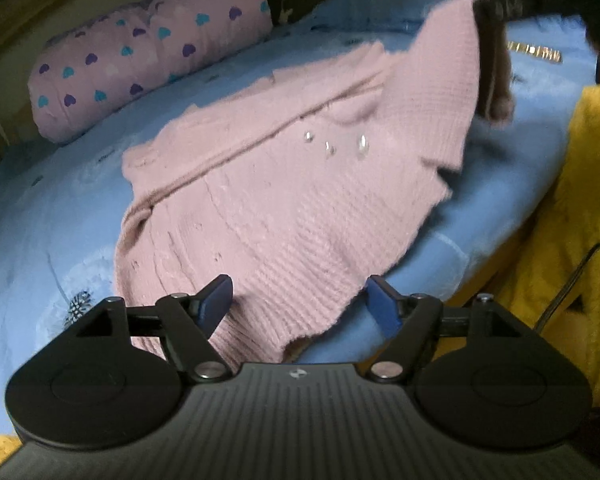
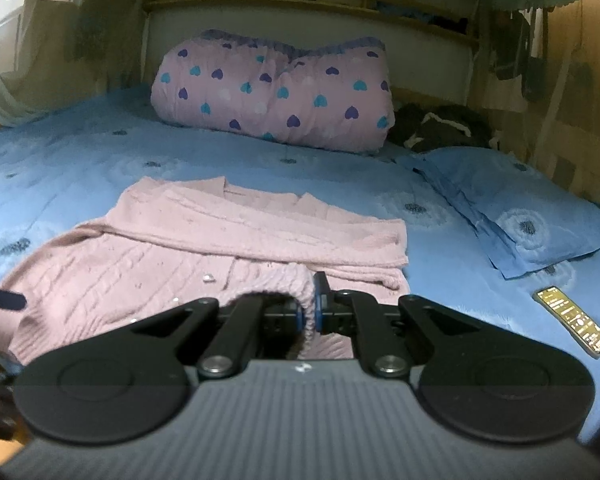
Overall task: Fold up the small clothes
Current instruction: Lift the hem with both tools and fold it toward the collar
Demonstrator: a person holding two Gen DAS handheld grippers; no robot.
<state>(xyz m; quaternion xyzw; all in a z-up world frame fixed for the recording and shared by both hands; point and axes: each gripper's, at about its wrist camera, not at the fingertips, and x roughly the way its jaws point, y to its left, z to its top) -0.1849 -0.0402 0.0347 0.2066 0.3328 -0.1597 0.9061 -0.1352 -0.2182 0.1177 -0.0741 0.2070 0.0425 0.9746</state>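
Cardigan (image 2: pixel 204 240) pinched, right hand-held gripper (image 2: pixel 309 312).

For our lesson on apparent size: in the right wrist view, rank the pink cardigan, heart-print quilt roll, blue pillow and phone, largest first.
1. pink cardigan, though it lies nearest the camera
2. heart-print quilt roll
3. blue pillow
4. phone, clearly smallest

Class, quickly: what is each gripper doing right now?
Left gripper: open, holding nothing.
Right gripper: shut on the pink cardigan.
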